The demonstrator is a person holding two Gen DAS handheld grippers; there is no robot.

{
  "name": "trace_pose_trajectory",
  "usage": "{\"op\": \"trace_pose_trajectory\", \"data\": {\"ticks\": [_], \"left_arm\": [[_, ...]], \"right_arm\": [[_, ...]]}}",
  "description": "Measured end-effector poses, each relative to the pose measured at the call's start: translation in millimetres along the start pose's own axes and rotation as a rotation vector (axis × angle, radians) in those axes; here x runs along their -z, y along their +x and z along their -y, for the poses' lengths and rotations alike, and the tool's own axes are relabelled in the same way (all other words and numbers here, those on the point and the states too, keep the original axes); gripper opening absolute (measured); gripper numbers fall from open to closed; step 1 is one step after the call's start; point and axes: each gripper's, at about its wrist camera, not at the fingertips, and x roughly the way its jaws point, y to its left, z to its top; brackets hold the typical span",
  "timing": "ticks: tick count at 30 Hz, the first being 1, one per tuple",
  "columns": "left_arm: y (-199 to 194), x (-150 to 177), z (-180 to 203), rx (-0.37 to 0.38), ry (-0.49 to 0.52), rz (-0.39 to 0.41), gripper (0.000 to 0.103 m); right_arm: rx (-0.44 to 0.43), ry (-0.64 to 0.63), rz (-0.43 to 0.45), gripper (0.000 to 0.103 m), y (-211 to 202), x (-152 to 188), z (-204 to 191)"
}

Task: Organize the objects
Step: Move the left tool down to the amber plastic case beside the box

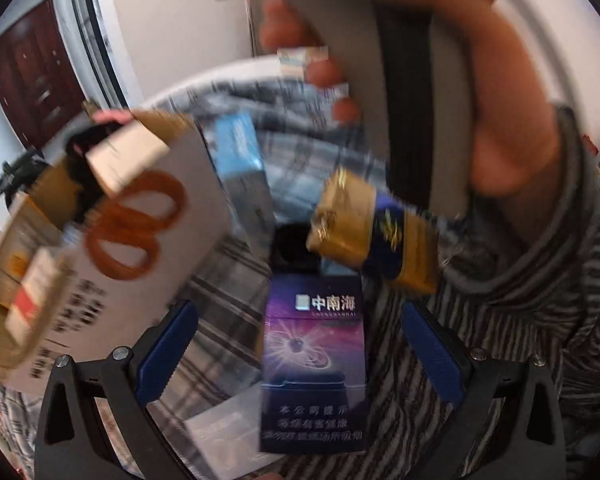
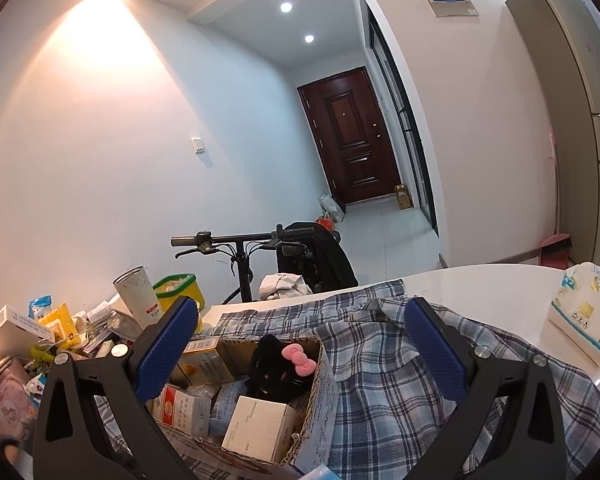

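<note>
Cigarette pack (image 1: 314,364), purple with a starburst print, sits between the spread fingers of my left gripper (image 1: 300,354); neither pad seems to touch it, and what holds it up I cannot tell. It looks light, stiff-walled cardboard, probably crushable, so I'd pinch its two narrow sides mid-height. The cardboard box (image 2: 260,396), full of cartons and a black plush, lies left of the pack. My right gripper (image 2: 300,344) hangs open and empty above that box.
</note>
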Motion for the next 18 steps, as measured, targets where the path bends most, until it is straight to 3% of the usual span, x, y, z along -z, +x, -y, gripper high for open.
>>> {"op": "trace_pose_trajectory", "data": {"ticks": [2, 4, 9, 18], "left_arm": [[8.1, -0.1, 0.5, 0.015, -0.008, -0.023, 0.102], [11.7, 0.5, 0.2, 0.028, -0.012, -0.037, 0.084], [17.1, 0.7, -0.2, 0.031, -0.012, -0.055, 0.061], [-14.1, -3.7, -13.2, 0.116, -0.048, 0.084, 0.06]], "right_arm": [[-0.001, 0.003, -0.002, 0.103, 0.9, 0.0, 0.8], [-0.001, 0.001, -0.005, 0.103, 1.8, 0.3, 0.0], [-0.007, -0.008, -0.009, 0.103, 2.5, 1.4, -2.2], [0.001, -0.008, -0.006, 0.103, 1.8, 2.5, -0.4]]}}
